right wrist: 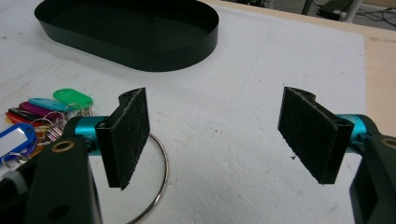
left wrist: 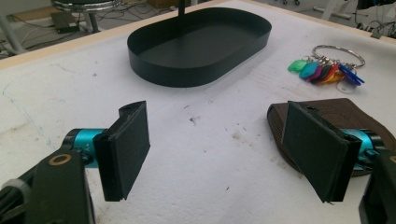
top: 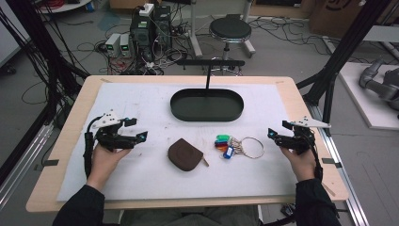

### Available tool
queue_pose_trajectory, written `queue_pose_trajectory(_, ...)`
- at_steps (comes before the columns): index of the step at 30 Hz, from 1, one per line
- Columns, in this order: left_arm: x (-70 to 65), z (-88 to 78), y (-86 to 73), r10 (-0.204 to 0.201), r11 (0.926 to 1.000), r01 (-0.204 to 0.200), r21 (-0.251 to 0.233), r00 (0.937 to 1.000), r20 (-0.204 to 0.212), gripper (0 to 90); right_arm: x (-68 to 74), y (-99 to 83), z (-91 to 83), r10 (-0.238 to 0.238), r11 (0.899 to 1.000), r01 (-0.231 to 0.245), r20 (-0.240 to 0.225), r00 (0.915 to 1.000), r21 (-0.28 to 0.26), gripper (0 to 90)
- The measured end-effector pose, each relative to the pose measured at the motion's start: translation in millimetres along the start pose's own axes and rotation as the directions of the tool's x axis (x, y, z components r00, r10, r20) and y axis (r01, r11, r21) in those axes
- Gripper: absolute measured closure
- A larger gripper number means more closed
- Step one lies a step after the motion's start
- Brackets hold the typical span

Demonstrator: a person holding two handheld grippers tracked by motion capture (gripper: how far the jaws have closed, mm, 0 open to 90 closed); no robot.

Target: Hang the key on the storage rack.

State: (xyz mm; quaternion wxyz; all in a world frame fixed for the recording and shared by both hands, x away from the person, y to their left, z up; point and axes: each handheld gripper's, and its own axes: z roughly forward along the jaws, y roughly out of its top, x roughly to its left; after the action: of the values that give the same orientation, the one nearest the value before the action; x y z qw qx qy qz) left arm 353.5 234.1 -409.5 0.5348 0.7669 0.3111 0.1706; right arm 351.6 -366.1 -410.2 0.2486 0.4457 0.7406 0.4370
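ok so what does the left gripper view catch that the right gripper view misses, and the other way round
Left gripper view: the brown pouch, lying partly behind one of the open left tongs, and the black post rising from the tray's far end.

Right gripper view: the bare wooden table edge beyond the white mat, with the big key ring passing under the open right tongs.

Both: the empty black oval tray, the bunch of coloured key tags and the white mat.

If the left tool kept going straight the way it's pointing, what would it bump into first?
Probably the brown pouch. The open left tool points right across the white mat, with the pouch nearest ahead, though it may pass just above it.
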Motion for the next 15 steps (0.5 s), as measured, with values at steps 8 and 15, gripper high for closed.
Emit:
queue_pose_trajectory(8, 2.2, 0.2, -1.2, 0.007, 1.0000, -0.007, 0.006, 0.9997, -0.023, 23.5, -2.0, -0.9, 1.8, 0.005, 1.000, -0.005, -0.003, 1.0000, 0.009, 26.0)
queue_pose_trajectory(15, 2.8, -1.3, -0.4, 0.012, 0.9999, -0.012, -0.010, 0.9985, -0.053, 23.6, 0.8, -5.2, -5.0, 0.011, 1.000, -0.011, -0.003, 0.9999, 0.001, 34.7)
